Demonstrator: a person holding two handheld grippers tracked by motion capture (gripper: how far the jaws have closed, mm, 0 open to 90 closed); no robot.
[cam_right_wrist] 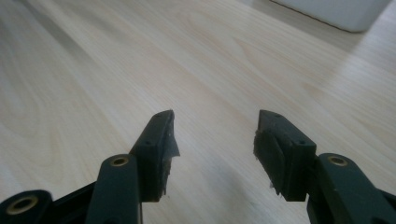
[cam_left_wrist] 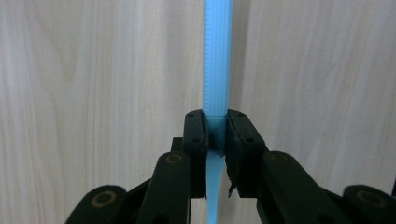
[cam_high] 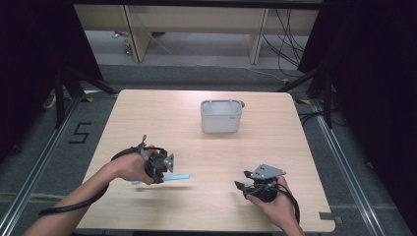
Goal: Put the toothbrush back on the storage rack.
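While the left gripper [cam_left_wrist: 216, 135] points down at the light wooden table [cam_high: 206, 147], its two black jaws are drawn almost together, pinching a thin, light blue plastic strip [cam_left_wrist: 217, 60] between their pads. The left gripper view shows fine ridges along the strip's face, like a cable tie; it runs straight up out of the jaws over the wood, and a narrower tail passes down between them. From the high view, this gripper [cam_high: 162, 169] sits at the near left of the table, and the blue strip [cam_high: 177, 178] sticks out to its right, low over the surface.

At the near right, the right gripper [cam_high: 241, 179] is held in the person's hand with its jaws aimed left. Its own view shows the jaws [cam_right_wrist: 215, 135] spread well apart, nothing between them, bare wood beneath.

A white, open-topped plastic bin [cam_high: 222, 116] stands farther back near the table's middle, well apart from both grippers.
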